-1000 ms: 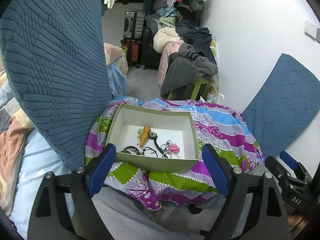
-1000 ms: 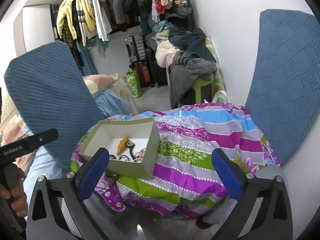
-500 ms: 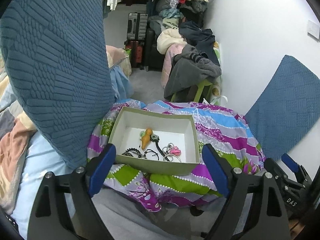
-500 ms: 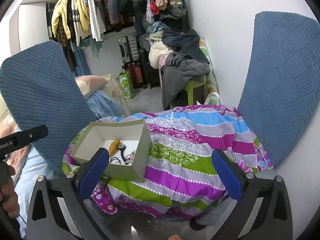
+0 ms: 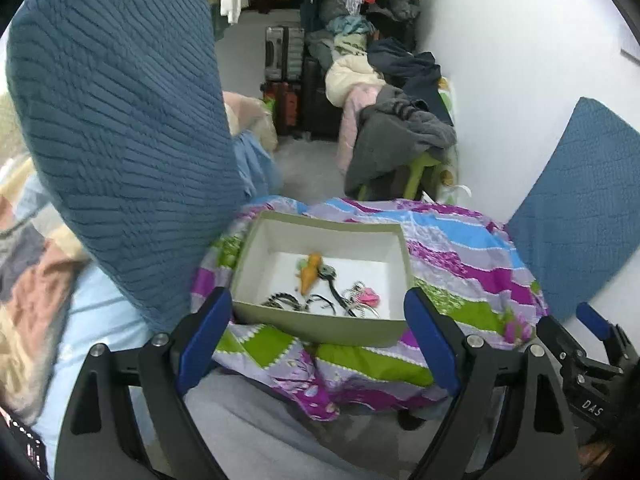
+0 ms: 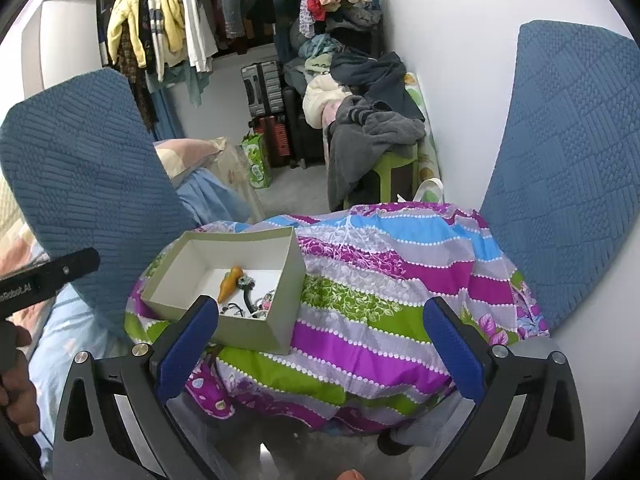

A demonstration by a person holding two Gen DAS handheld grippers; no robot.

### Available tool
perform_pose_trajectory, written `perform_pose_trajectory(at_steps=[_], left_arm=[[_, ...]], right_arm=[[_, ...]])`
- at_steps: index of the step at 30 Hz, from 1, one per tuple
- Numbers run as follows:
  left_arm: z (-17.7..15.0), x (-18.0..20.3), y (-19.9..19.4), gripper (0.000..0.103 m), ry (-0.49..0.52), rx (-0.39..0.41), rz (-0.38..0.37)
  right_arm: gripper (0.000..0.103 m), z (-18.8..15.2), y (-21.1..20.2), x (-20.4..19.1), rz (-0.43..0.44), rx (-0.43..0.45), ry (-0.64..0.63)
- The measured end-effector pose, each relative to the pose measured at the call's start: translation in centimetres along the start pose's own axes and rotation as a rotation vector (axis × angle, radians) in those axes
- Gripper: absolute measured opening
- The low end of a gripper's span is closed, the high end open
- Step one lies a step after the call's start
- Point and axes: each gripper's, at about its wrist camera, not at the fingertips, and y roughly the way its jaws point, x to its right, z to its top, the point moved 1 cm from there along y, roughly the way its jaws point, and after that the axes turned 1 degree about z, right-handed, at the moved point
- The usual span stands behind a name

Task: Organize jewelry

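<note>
An open grey-green cardboard box (image 5: 320,326) sits on a striped, flowered cloth (image 5: 460,264) over a small table. Inside lie an orange carrot-shaped charm (image 5: 310,276), black cords and bracelets (image 5: 316,302) and a pink piece (image 5: 368,295). My left gripper (image 5: 318,338) is open and empty, just in front of the box's near wall. My right gripper (image 6: 320,346) is open and empty, in front of the cloth, right of the box (image 6: 280,320). The carrot charm (image 6: 229,285) shows in the right wrist view too.
Blue quilted cushions stand left (image 5: 120,140) and right (image 6: 560,168) of the table. Behind are a green stool heaped with clothes (image 6: 376,136), suitcases (image 6: 266,92) and a rack of hanging clothes (image 6: 168,32). A white wall (image 5: 520,60) runs along the right.
Both grippers have drawn back and risen slightly, so the box and cloth sit a little lower and farther off. Both stay open. The box's contents have not moved.
</note>
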Motion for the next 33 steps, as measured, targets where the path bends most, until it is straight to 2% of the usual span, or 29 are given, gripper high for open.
perform_pose_trajectory(at_steps=[12, 33], left_arm=[[-0.5, -0.12, 0.63, 0.088, -0.009, -0.037, -0.017], [-0.8, 0.62, 0.53, 0.088, -0.007, -0.044, -0.026]], right_arm=[[0.103, -0.23, 0.17, 0.02, -0.004, -0.007, -0.01], [0.103, -0.44, 0.27, 0.17, -0.013, -0.009, -0.013]])
